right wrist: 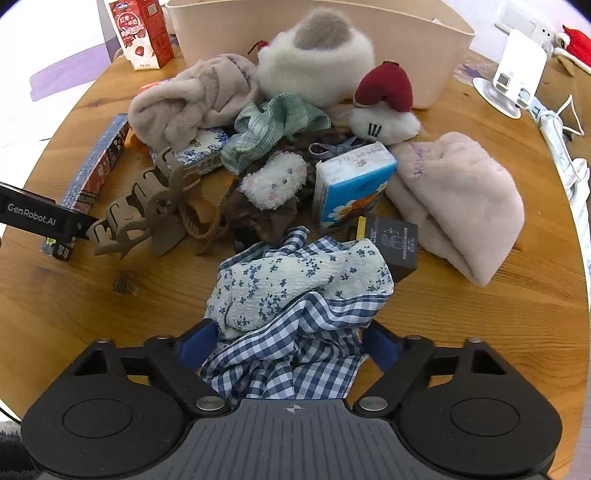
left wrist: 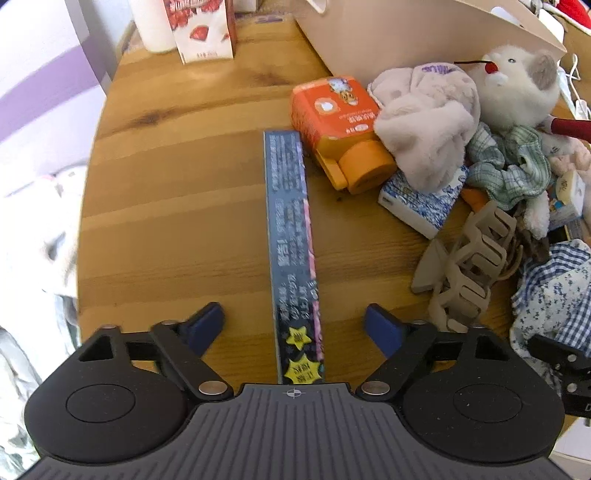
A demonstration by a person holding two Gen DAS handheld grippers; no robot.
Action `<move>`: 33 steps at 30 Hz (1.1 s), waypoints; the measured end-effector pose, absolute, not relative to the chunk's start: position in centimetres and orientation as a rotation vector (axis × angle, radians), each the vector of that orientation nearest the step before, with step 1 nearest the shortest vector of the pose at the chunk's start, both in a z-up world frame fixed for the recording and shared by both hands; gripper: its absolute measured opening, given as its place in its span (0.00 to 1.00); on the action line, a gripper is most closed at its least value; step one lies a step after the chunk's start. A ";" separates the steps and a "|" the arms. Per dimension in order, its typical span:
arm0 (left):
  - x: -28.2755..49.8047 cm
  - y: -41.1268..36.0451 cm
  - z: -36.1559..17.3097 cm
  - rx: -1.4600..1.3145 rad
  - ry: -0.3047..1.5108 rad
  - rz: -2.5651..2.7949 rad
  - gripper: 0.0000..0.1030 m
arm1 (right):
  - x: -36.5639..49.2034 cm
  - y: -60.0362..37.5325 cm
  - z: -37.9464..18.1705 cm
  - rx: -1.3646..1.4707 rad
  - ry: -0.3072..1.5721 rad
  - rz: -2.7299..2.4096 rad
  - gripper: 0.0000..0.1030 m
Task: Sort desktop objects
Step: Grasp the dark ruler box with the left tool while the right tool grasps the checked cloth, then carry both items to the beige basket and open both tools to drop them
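A long dark box (left wrist: 291, 240) with yellow star stickers lies lengthwise on the round wooden table (left wrist: 184, 184). My left gripper (left wrist: 293, 312) points down over its near end, jaws wide, with a gap on each side of the box. In the right wrist view a crumpled blue checked and flowered cloth (right wrist: 295, 295) fills the space between the fingers of my right gripper (right wrist: 290, 332). Its edges reach both blue pads (right wrist: 382, 345), but it does not look squeezed. The same cloth (left wrist: 554, 288) shows at the right edge of the left wrist view.
Beside the box lie an orange bottle (left wrist: 332, 122) and a beige hair claw (right wrist: 147, 206). The pile holds plush toys (right wrist: 317, 62), pink towels (right wrist: 458, 199), tissue packs (right wrist: 351, 184) and a black cube (right wrist: 395, 243). A beige bin (right wrist: 406, 55), milk carton (right wrist: 144, 33) and phone stand (right wrist: 513, 74) stand behind.
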State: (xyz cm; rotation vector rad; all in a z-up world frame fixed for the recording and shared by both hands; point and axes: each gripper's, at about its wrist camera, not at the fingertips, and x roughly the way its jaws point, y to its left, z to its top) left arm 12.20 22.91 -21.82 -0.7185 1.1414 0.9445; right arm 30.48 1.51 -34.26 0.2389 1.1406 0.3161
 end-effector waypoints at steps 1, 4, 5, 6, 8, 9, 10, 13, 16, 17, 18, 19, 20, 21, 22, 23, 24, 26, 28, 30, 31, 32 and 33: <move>12.4 22.8 -21.6 -0.688 1.143 0.954 0.62 | 30.4 1.5 -34.3 0.242 1.143 0.316 0.73; 12.5 22.5 -21.3 -0.676 1.127 0.958 0.38 | 30.3 1.7 -34.1 0.238 1.142 0.338 0.55; 12.5 22.5 -21.2 -0.676 1.123 0.960 0.32 | 30.2 1.7 -34.1 0.236 1.140 0.345 0.51; 12.4 22.5 -21.1 -0.681 1.119 0.968 0.25 | 30.2 1.7 -34.0 0.237 1.138 0.352 0.42; 12.3 22.4 -20.9 -0.686 1.115 0.978 0.23 | 30.2 1.5 -33.9 0.245 1.133 0.358 0.29; 12.2 22.4 -20.9 -0.693 1.111 0.991 0.23 | 30.2 1.3 -33.8 0.252 1.130 0.360 0.25; 12.1 22.3 -20.9 -0.698 1.109 0.997 0.23 | 30.1 1.1 -33.7 0.258 1.120 0.365 0.24; 12.2 22.3 -20.7 -0.701 1.097 1.019 0.23 | 29.6 0.3 -33.3 0.278 1.102 0.379 0.20; 11.6 22.4 -20.1 -0.710 1.076 1.039 0.23 | 29.4 -0.8 -33.1 0.299 1.090 0.384 0.19; 11.5 22.4 -19.8 -0.716 1.070 1.043 0.23 | 29.2 -1.3 -32.9 0.310 1.086 0.384 0.19; 11.4 22.4 -19.5 -0.721 1.064 1.049 0.23 | 29.1 -1.7 -32.8 0.319 1.082 0.382 0.19; 11.3 22.3 -19.1 -0.724 1.058 1.053 0.23 | 28.9 -2.2 -32.6 0.325 1.077 0.383 0.19; 11.3 21.9 -18.5 -0.730 1.054 1.063 0.23 | 28.8 -2.6 -32.4 0.327 1.071 0.382 0.19; 11.2 21.8 -18.1 -0.734 1.048 1.069 0.23 | 28.7 -3.0 -32.1 0.325 1.063 0.384 0.19; 11.2 21.7 -17.7 -0.733 1.040 1.069 0.23 | 28.8 -3.3 -31.9 0.325 1.056 0.385 0.19; 11.1 21.7 -17.3 -0.733 1.031 1.074 0.23 | 28.7 -3.7 -31.5 0.325 1.045 0.387 0.19; 11.1 21.6 -16.8 -0.724 1.024 1.078 0.23 | 28.7 -4.0 -31.3 0.326 1.037 0.386 0.19; 11.1 21.7 -15.9 -0.717 1.013 1.096 0.23 | 28.7 -4.8 -30.6 0.319 1.017 0.390 0.19; 11.1 21.7 -14.8 -0.717 0.991 1.108 0.23 | 28.7 -5.4 -29.6 0.287 0.986 0.392 0.19; 11.0 22.0 -13.8 -0.713 0.971 1.116 0.23 | 28.7 -6.3 -28.5 0.257 0.959 0.396 0.19; 11.0 22.1 -13.3 -0.711 0.961 1.122 0.23 | 28.9 -6.8 -28.0 0.245 0.943 0.398 0.19; 11.2 22.2 -12.8 -0.705 0.953 1.129 0.23 | 29.0 -7.3 -27.5 0.238 0.932 0.396 0.19; 11.3 22.3 -12.2 -0.695 0.947 1.135 0.23 | 29.3 -7.8 -27.1 0.231 0.919 0.395 0.19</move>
